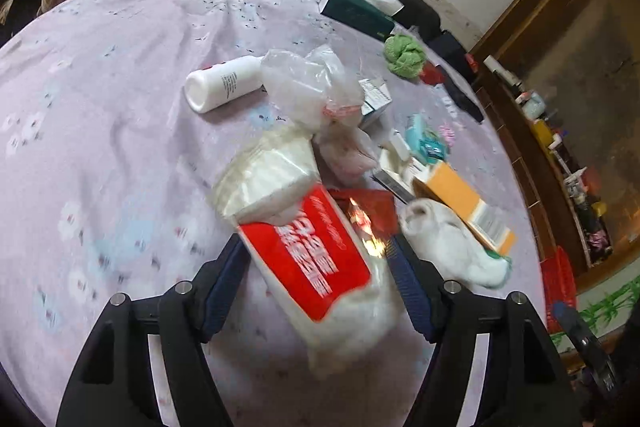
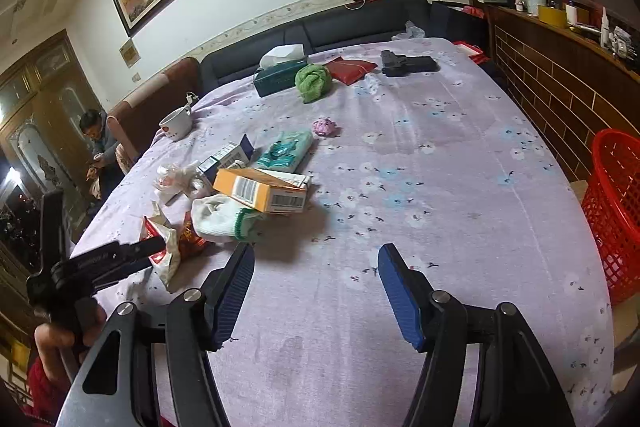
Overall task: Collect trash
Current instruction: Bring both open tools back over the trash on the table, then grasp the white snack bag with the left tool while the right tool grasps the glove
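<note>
A soft tissue pack (image 1: 308, 251) with a red label lies on the lilac flowered cloth (image 1: 120, 131), between the fingers of my left gripper (image 1: 316, 243). The jaws stand apart and a gap shows at the right pad, so it is open. Trash is heaped just beyond: a clear plastic bag (image 1: 308, 83), a red-gold wrapper (image 1: 368, 215), a white sock (image 1: 452, 247) with a green cuff, an orange box (image 1: 460, 199). The right wrist view shows the left gripper (image 2: 156, 247) at the pack (image 2: 166, 259). My right gripper (image 2: 316, 249) hangs open over bare cloth, nothing between its pads.
A red mesh basket (image 2: 616, 207) stands off the table's right edge. Farther back lie a white bottle (image 1: 224, 83), a mug (image 2: 176, 123), a green cloth (image 2: 314, 77), a dark tissue box (image 2: 276, 77) and a black object (image 2: 408, 65). A person (image 2: 98, 139) sits far left.
</note>
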`<state>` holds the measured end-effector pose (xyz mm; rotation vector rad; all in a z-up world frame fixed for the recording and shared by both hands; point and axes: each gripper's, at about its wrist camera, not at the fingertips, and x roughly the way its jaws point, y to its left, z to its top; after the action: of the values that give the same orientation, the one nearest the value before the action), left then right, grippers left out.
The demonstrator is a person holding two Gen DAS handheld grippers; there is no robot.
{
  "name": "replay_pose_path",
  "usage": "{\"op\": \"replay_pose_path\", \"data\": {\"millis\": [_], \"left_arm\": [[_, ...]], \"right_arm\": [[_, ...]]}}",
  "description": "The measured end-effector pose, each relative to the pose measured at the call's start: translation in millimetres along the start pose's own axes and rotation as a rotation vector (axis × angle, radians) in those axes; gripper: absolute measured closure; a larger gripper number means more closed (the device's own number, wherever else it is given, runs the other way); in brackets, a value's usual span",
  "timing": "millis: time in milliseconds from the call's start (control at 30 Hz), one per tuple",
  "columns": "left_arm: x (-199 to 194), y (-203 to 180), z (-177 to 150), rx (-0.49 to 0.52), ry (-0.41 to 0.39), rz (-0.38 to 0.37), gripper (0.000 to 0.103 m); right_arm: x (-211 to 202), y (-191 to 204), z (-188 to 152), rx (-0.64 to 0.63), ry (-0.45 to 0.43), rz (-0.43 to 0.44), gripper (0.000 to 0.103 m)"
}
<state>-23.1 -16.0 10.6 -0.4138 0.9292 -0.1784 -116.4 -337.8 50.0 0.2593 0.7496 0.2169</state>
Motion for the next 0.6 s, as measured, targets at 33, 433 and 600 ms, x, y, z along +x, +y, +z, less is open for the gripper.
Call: {"op": "replay_pose_path", "data": {"millis": [33, 433, 600], "left_arm": [[1.6, -1.1, 2.3, 0.005, -0.006, 0.001, 0.033], [-5.4, 2.8, 2.6, 0.146, -0.047, -0.003, 0.058], [-20.9, 14.2, -1.6, 0.127, -0.107, -0.045, 0.058]], "right_arm": [[0.2, -0.3, 0.0, 0.001, 0.000, -0.002, 0.034], [15.4, 17.3, 11.2, -0.064, 0.020, -0.019, 0.034], [32.0, 45.7, 18.7, -0.134, 0.070, 0.022, 0.032]]}}
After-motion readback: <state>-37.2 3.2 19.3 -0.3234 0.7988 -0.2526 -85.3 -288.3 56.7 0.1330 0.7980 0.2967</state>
